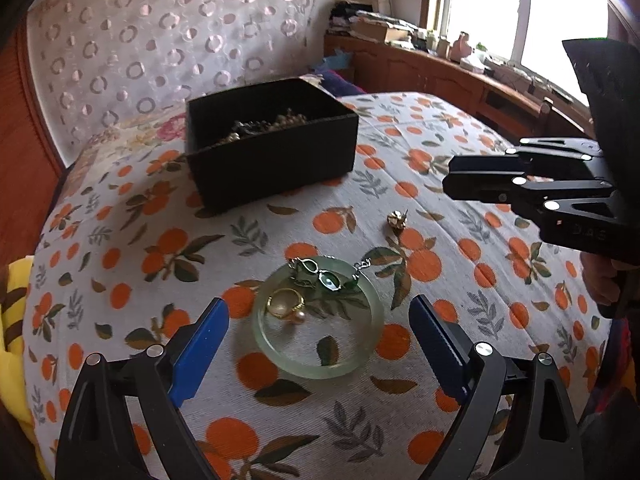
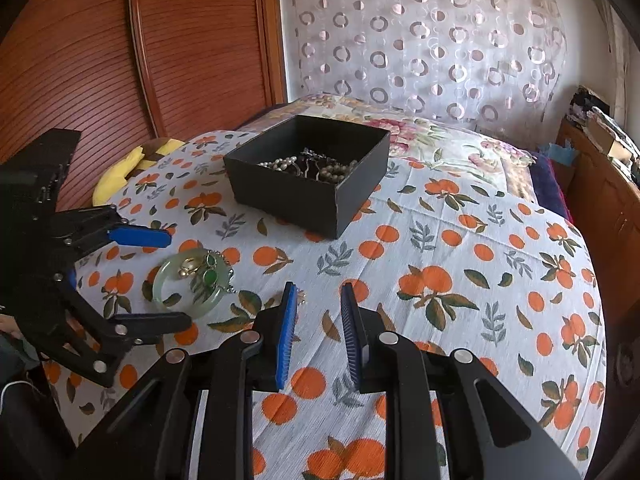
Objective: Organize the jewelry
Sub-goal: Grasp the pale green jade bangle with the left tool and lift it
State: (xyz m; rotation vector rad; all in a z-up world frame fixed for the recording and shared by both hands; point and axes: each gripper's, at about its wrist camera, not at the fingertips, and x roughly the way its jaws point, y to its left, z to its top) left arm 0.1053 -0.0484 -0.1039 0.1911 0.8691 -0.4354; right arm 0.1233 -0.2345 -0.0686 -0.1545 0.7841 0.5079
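The left claw [image 1: 318,344] is spreading wide around 1 jade bangle [image 1: 318,322] at the lower centre, touching nothing, while the right claw [image 2: 319,320] is gaping narrowly, holding nothing. The bangle is ringing 1 gold ring [image 1: 285,304]; 1 black box [image 2: 308,172], upper centre, is holding tangled chains.

Black-framed tongs [image 1: 318,354], blue ribbed pads [image 2: 286,334], silver round screws [image 2: 388,337].

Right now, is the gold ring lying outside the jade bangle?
No. In the left wrist view the gold ring lies on the cloth inside the jade bangle, beside a pearl.
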